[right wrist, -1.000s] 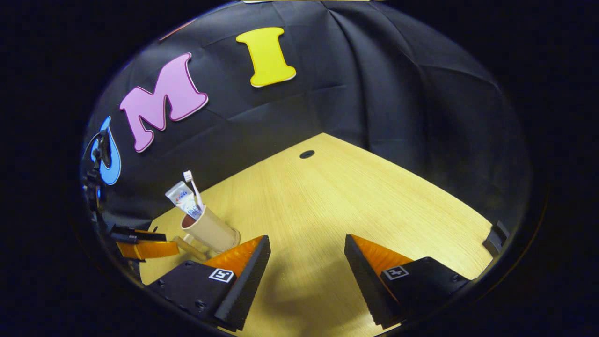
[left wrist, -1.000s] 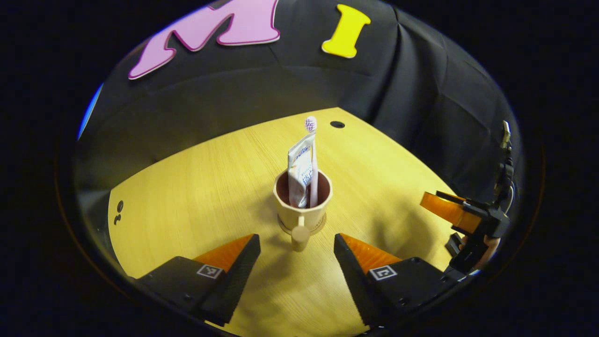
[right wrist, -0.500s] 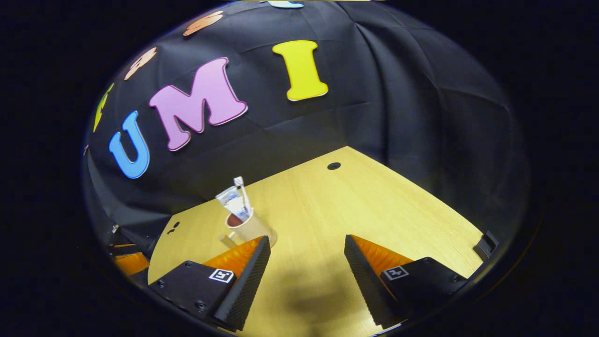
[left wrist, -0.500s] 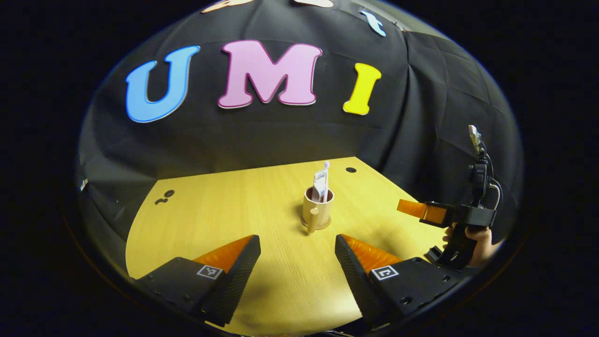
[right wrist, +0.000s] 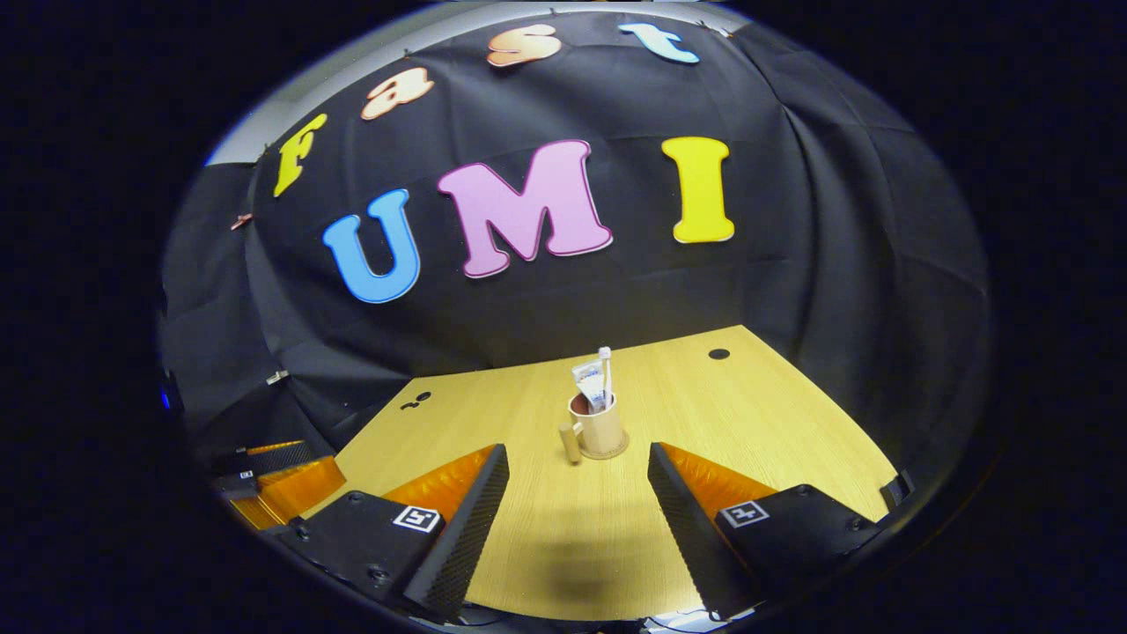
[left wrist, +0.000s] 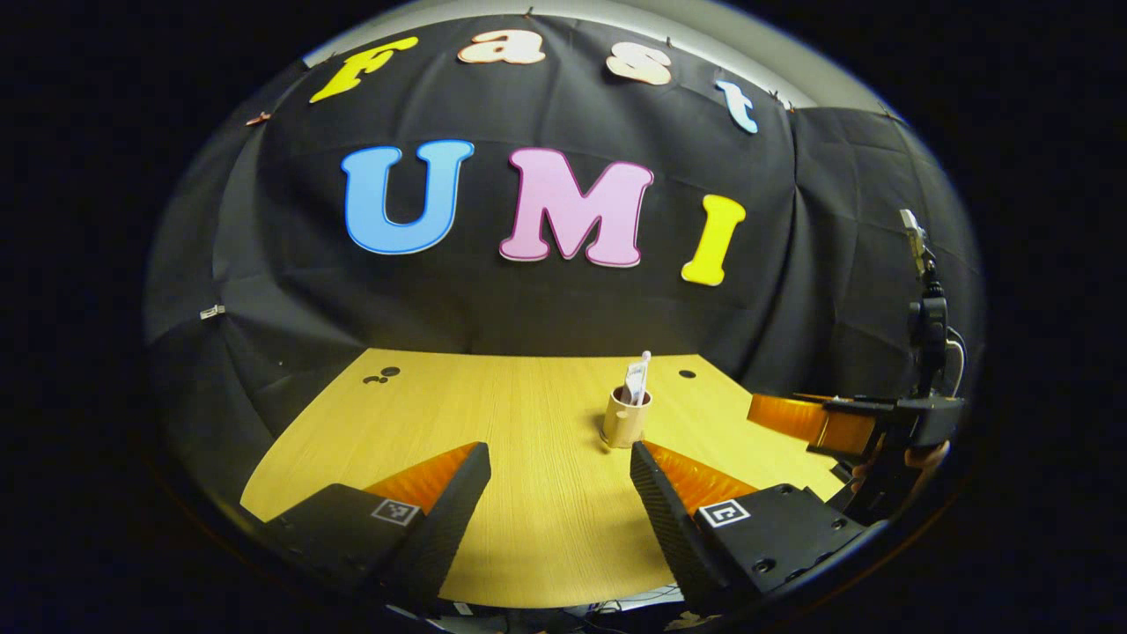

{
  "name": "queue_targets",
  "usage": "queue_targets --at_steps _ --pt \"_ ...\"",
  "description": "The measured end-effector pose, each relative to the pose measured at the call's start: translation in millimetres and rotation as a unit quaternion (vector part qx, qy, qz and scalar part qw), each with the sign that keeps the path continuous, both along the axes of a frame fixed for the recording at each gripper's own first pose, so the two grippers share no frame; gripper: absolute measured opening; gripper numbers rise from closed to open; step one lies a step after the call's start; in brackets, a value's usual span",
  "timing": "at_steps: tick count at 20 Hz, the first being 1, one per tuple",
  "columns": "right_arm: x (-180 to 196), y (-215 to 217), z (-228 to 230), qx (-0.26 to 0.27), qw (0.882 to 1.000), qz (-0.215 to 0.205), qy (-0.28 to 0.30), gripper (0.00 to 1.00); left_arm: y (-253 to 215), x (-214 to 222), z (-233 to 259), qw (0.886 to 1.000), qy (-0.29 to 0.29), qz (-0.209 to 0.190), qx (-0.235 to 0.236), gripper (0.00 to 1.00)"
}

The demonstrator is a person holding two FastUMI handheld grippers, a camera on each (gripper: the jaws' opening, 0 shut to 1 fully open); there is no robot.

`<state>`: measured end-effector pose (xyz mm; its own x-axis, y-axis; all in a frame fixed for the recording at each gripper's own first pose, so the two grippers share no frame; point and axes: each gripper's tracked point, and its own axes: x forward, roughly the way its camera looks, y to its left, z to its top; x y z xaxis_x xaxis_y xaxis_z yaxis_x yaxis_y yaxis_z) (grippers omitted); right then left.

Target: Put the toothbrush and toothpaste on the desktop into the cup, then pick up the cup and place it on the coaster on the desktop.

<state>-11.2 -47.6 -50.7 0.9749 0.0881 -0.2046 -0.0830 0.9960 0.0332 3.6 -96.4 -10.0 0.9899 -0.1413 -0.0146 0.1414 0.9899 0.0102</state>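
Observation:
A beige cup (left wrist: 625,424) (right wrist: 603,430) with a side handle (right wrist: 570,441) stands upright on a round coaster (right wrist: 619,453) in the middle of the wooden desktop. A white toothpaste tube (right wrist: 588,386) and a toothbrush (right wrist: 605,368) stick up out of it; both show small in the left gripper view (left wrist: 637,380). My left gripper (left wrist: 559,493) is open and empty, well back from the cup. My right gripper (right wrist: 577,493) is open and empty too, with the cup far ahead between its fingers. The right gripper (left wrist: 814,417) appears at the right, held by a hand (left wrist: 920,458).
The wooden desktop (right wrist: 766,423) has a round cable hole (right wrist: 719,354) at the back right and small dark holes (left wrist: 381,376) at the back left. Black cloth walls close the booth behind and on both sides. The left gripper (right wrist: 282,475) sits low at the left.
Both grippers have drawn back from the cup and tilted up, so the cup looks smaller and farther. The cup, with toothbrush and toothpaste, has stayed on the coaster.

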Motion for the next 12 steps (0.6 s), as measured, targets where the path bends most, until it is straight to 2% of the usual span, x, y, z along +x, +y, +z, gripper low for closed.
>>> queue_targets --at_steps 3,8,12 --pt "-31 16 -4 0.003 1.0 0.002 -0.003 0.98 15 -22 8 1.0 -0.026 0.007 0.0 0.99" --pt "-50 26 -20 0.018 1.0 -0.01 0.009 0.98 29 -40 -1 1.0 -0.02 0.003 0.002 0.99" --pt "-65 36 -27 0.0 1.0 -0.001 0.009 0.98 45 -52 2 0.999 -0.035 0.02 -0.008 0.99"
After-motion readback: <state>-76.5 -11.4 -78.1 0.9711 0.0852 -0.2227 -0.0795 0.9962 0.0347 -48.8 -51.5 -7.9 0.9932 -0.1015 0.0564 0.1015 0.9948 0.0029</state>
